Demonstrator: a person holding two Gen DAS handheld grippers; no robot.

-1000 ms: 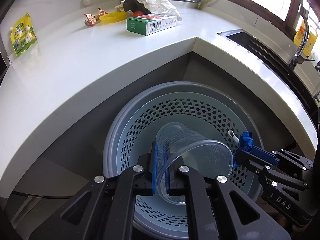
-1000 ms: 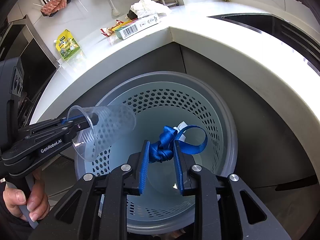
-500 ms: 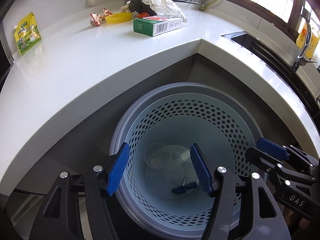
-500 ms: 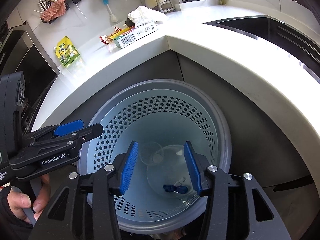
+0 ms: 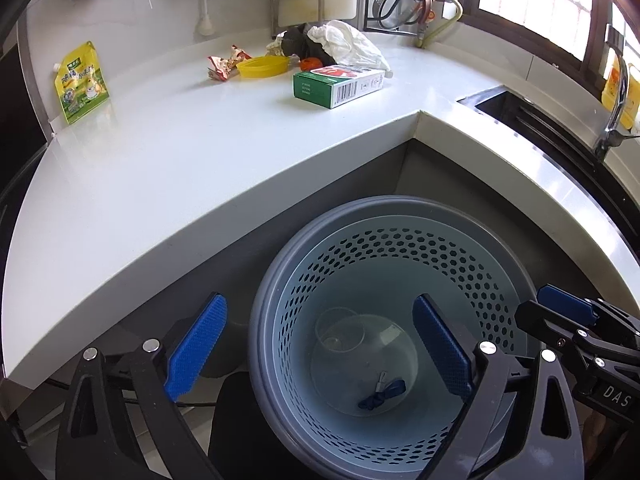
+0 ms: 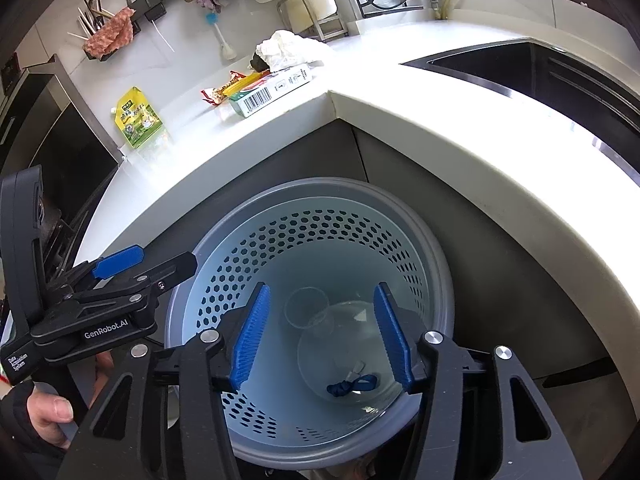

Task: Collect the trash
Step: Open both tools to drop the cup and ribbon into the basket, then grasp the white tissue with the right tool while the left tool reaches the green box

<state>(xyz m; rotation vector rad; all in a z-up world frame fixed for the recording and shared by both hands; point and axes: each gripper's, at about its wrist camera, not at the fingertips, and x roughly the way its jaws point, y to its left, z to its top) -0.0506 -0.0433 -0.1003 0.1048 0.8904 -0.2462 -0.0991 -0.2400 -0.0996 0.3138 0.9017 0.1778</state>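
Note:
A perforated pale blue trash basket stands on the floor in the counter's corner. A clear plastic cup lies in its bottom with a blue ribbon on it. My left gripper is open and empty above the basket's left rim; it also shows in the right wrist view. My right gripper is open and empty over the basket; it also shows in the left wrist view. On the counter lie a green box, a yellow pouch, a candy wrapper, a yellow dish and crumpled white paper.
The white counter wraps around the basket on the left and back. A sink with a tap is at the right. Utensils and cloths hang on the back wall.
Both grippers opened and dropped the cup and the blue ribbon into the basket. Both have since risen and opened wider.

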